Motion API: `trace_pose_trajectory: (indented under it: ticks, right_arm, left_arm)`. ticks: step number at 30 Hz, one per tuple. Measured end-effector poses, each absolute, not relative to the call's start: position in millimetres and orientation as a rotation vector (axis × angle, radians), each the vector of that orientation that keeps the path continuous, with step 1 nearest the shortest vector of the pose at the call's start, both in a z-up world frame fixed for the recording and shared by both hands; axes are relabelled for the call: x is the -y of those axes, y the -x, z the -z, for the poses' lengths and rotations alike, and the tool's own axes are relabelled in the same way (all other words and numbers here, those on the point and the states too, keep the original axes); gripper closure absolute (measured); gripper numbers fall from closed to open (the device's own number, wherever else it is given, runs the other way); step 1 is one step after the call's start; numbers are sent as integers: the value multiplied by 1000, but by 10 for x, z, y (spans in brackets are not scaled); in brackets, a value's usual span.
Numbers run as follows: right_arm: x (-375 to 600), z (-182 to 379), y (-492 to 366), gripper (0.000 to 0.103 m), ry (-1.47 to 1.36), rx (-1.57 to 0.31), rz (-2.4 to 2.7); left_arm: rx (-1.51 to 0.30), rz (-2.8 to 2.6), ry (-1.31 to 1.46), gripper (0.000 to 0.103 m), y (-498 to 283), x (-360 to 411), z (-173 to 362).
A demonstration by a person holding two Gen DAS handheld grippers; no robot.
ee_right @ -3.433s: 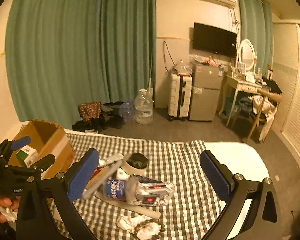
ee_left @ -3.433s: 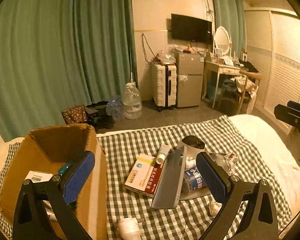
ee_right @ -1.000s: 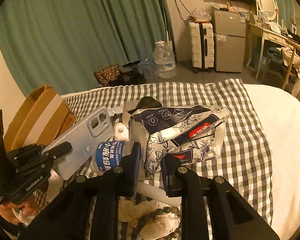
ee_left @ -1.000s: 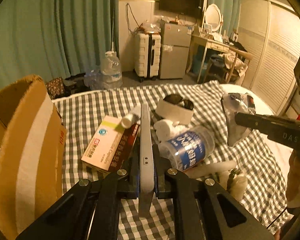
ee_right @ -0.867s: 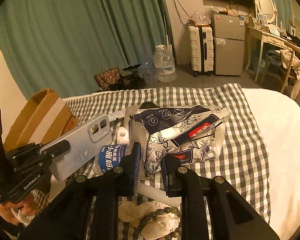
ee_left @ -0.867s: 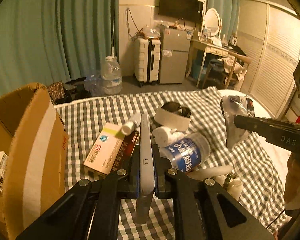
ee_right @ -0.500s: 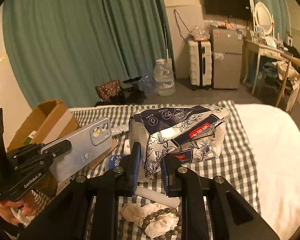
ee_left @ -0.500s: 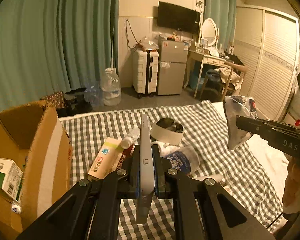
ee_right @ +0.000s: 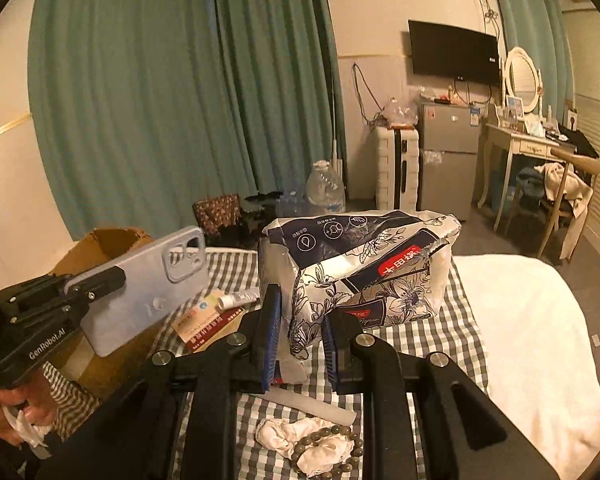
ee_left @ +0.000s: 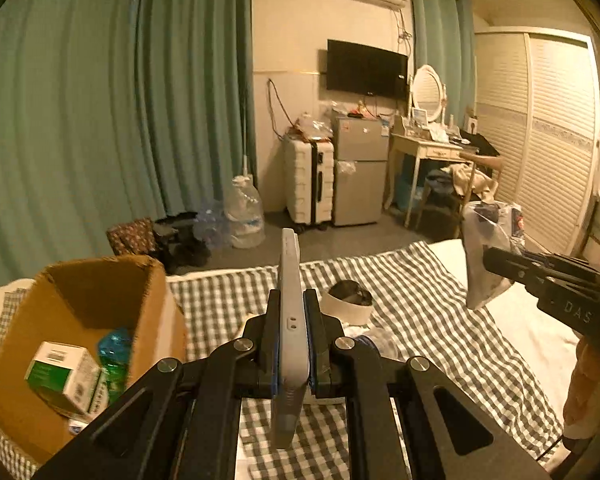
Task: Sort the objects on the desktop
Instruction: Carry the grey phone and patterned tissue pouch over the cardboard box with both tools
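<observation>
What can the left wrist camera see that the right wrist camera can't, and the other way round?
Only the left wrist view looks into the cardboard box, showing a green-and-white carton and a blue bottle. Only the right wrist view shows the bead bracelet and the phone's camera side. Both show the phone in the left gripper and the tissue pack in the right gripper.

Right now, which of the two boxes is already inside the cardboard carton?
The green-and-white box, lying in the cardboard carton; the red-and-white box lies on the checked cloth.
</observation>
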State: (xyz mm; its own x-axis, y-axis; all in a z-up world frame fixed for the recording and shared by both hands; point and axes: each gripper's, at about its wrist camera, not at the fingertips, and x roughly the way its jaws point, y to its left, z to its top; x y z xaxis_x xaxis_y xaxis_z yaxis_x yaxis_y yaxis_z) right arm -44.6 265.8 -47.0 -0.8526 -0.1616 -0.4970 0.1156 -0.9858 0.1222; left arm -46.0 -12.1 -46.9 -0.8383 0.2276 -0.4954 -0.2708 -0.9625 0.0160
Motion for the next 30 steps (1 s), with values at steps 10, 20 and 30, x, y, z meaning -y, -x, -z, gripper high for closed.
trace_pose_trajectory:
  ticks: [10, 20, 30]
  right_arm:
    - [-2377, 258, 239, 85, -692, 65, 2914]
    - [-1928, 129, 190, 85, -650, 23, 2850]
    - [-1325, -48, 211, 85, -600, -5, 2773]
  left_arm:
    - [-125, -2837, 678, 93, 312, 325, 231]
    - [-126, -2944, 633, 93, 163, 744, -28]
    - [-30, -3072, 575, 93, 48, 1400, -222]
